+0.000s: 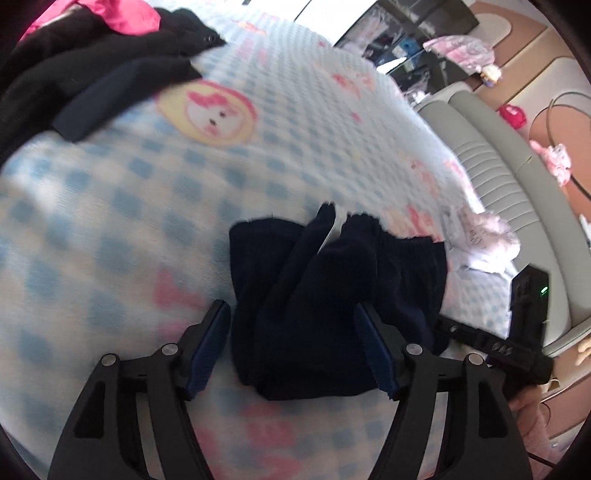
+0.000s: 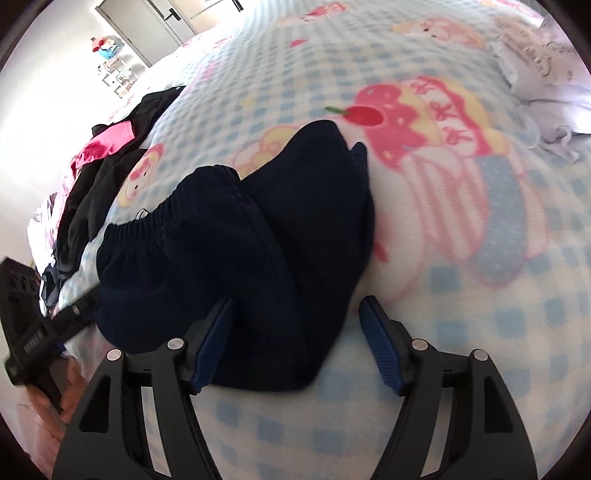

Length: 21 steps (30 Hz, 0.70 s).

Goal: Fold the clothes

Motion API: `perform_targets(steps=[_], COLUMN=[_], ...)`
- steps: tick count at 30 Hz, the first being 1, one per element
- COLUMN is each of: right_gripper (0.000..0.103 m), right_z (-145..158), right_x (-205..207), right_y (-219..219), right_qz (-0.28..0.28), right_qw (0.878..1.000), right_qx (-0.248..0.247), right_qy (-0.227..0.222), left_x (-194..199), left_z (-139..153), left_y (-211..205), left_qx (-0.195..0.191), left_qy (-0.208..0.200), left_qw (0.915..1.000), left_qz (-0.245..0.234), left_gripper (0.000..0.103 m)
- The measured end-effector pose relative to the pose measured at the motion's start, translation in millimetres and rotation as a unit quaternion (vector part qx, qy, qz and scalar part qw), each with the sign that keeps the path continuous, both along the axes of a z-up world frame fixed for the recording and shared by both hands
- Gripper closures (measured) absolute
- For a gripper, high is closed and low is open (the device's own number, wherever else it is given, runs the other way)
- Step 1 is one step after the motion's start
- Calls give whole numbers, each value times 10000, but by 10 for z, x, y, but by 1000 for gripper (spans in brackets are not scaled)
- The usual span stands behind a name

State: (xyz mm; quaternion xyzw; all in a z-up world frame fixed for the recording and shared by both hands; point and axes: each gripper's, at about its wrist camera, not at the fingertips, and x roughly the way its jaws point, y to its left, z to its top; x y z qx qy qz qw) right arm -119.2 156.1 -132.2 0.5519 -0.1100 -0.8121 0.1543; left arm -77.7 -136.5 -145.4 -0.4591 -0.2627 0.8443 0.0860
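one dark navy garment (image 1: pixel 332 317) with an elastic waistband lies bunched and partly folded on a blue-and-white checked blanket (image 1: pixel 147 206) printed with pink cartoon figures; a white label (image 1: pixel 334 230) shows at its far edge in the left wrist view. two grippers flank it. left gripper (image 1: pixel 291 345): jaws wide, its two blue-padded fingers (image 1: pixel 208 345) on either side of the garment's near end, not closed on it. right gripper (image 2: pixel 297 343): jaws wide, one finger (image 2: pixel 214 345) against the navy cloth, the other over bare blanket. each camera also catches the other gripper's black body at the frame edge, with part of a hand (image 2: pixel 55 402) on it. one pile of unfolded clothes (image 1: pixel 85 59), black with one bright pink piece (image 1: pixel 118 14), sits well apart at the far left of the blanket. one pale printed item (image 1: pixel 476 240) lies near the garment, towards the bed's padded grey edge (image 1: pixel 517 192). beyond, a cluttered shelf and floor are too blurred to count.
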Motion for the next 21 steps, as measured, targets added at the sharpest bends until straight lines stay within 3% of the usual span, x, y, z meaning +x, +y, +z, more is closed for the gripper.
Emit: perform_targets(steps=[1,2,3,4,5,6,8,11,14,16,18,21], right_gripper=[31,33,45,63,69,74,75,64,63,79,88,89], right_z=[-4,4,16,46,83,120,122,8,-69,13,111,302], right_x=[-27,-37,-41,-24,1,26,23,-49,-104,-74,-54,-51], right_y=[-12,-31,-52,-80,-111,-142,-178,-172,-156,-163,-150,-77], right_qz=[22,53,88,154,234,314,368,238,174,253,291,234], right_qw=[10000,10000,9999,9998,9995,9991,9987,9996,9998,9997,9994,9989], right_qx=[8,42,85,116,141,166,216,146,-26,22,9,-174], right_qy=[-5,5,20,82,163,245,280,94,-50,74,192,354], left_x=[-1,-4,-12,-13,-13,-6,2,-48,-60,-27,1,24], left_z=[18,36,57,80,102,120,142,-41,-111,8,107,264], left_y=[48,96,145,199,242,243,235,65,-35,48,131,177], left_qx=[-79,-160,-260,-407,-524,-519,-479,-38,342,83,-86,-32], left_qy=[28,50,43,37,34,43,42,-251,-356,-218,-100,23], left_qw=[10000,9999,9996,9992,9986,9986,9988,9997,9988,9997,9998,9998], left_qz=[8,19,40,51,61,68,73,-28,36,-52,-154,-186], left_gripper=[44,61,65,69,74,76,76,68,73,77,78,82])
